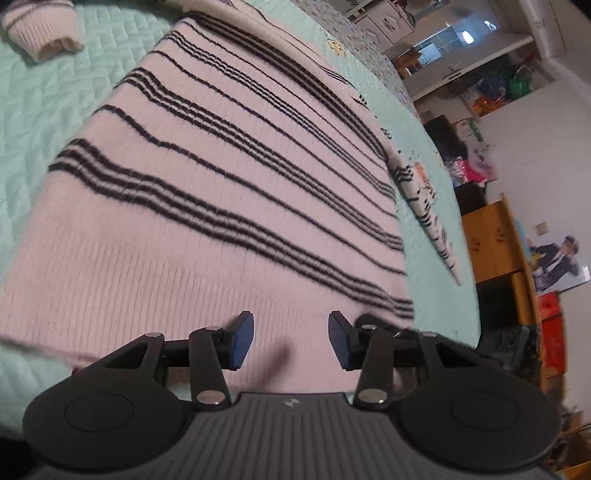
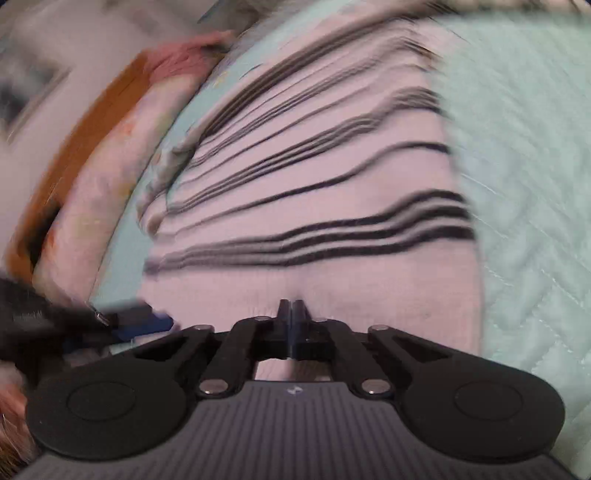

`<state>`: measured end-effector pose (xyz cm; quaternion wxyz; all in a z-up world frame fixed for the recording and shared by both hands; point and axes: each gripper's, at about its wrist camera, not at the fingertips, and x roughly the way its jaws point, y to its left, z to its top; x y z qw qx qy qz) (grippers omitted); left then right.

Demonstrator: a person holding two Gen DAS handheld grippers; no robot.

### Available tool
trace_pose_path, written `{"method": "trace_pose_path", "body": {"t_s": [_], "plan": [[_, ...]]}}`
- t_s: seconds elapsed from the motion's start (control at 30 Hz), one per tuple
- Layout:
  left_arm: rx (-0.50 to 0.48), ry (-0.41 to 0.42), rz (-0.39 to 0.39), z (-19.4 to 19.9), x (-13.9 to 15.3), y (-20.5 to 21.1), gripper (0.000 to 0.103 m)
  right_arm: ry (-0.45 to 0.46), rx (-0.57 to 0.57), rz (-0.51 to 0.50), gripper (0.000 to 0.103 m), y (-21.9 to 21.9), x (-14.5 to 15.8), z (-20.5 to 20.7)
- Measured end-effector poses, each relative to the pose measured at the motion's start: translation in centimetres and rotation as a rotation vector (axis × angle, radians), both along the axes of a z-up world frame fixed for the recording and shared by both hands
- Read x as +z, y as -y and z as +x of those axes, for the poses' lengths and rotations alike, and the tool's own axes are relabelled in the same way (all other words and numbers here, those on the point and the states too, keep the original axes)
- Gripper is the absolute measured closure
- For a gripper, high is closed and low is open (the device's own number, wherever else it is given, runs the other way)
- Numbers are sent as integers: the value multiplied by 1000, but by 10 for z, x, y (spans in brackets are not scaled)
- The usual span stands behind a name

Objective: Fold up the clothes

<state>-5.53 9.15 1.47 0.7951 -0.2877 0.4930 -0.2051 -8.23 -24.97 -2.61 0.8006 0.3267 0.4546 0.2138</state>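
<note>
On the bed (image 1: 44, 122), pink sweater (image 1: 221, 184) with black stripes lies flat, near hem cut off by both tongs. Right view blurred. Left tongs (image 1: 291, 341) parted, nothing between, over hem. Right tongs (image 2: 291, 314) closed at hem; whether pinching knit, can't tell. Cuff (image 1: 40, 27) at 11 o'clock; cabinet (image 1: 495, 243) at 3.
</note>
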Motion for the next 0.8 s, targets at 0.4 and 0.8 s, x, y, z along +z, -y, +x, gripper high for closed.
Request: {"method": "trace_pose_path", "body": {"t_s": [0.4, 0.8], "plan": [[-27, 41, 111, 73, 7, -5, 48, 107, 16, -119, 90, 0, 22, 151], [-25, 456, 431, 274, 86, -18, 38, 374, 61, -338, 54, 34, 63, 343]]}}
